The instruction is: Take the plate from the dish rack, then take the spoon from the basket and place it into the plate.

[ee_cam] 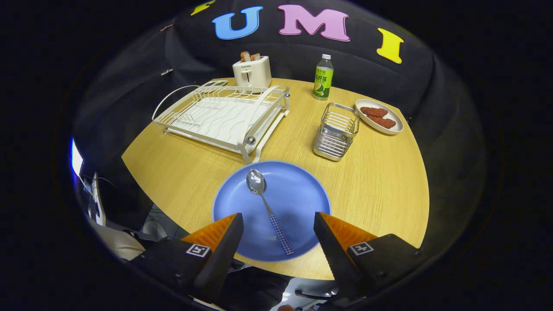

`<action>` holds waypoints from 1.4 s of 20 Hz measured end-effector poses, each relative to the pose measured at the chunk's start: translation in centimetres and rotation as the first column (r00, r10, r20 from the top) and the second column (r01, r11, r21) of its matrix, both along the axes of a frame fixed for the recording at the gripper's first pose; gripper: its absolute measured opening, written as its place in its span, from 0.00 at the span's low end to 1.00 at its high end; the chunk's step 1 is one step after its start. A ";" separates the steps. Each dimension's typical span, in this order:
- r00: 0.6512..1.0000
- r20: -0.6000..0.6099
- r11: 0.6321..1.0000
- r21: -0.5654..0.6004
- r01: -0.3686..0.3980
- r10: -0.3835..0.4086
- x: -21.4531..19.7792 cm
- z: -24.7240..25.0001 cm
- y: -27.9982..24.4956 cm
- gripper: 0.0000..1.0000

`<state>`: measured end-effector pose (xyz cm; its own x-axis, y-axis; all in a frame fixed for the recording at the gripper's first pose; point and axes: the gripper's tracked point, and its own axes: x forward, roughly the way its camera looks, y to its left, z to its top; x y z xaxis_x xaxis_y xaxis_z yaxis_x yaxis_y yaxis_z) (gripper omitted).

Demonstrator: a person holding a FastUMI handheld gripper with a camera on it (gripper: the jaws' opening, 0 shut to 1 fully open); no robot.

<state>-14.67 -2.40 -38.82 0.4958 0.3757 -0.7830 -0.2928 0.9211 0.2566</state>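
A blue plate [298, 194] lies flat on the wooden table near its front edge, just ahead of my fingers. On it rests a metal spoon [267, 206] with a checked handle, its bowl pointing toward the dish rack and its handle end reaching back between my fingers. My gripper [278, 221] hangs above the plate's near rim, open, with nothing held. Beyond the plate to the left stands the white wire dish rack [224, 114]. The wire basket [337, 131] stands beyond the plate to the right.
A white toaster [252, 71] with bread sits behind the rack. A green bottle [323, 78] stands at the table's far side. Right of the basket lies a white dish [380, 116] with brown food pieces. The table's front edge runs under my fingers.
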 end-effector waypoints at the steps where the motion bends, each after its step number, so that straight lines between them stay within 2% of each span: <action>1: 1.000 0.013 1.000 0.000 0.014 -0.014 0.3 0.5 -0.2 1.00; 6: 0.987 0.130 0.996 0.013 0.093 -0.093 3.1 4.9 -0.8 1.00; 10: 0.958 0.247 0.989 0.033 0.145 -0.149 6.0 10.6 -1.3 1.00; 14: 0.915 0.361 0.983 0.065 0.170 -0.182 8.5 16.9 -1.0 1.00; 19: 0.851 0.496 0.985 0.079 0.155 -0.174 10.0 24.3 0.0 0.99; 23: 0.786 0.590 0.982 0.073 0.175 -0.184 10.6 28.7 0.5 0.99; 28: 0.726 0.643 0.968 0.112 0.226 -0.244 10.4 32.0 0.2 0.98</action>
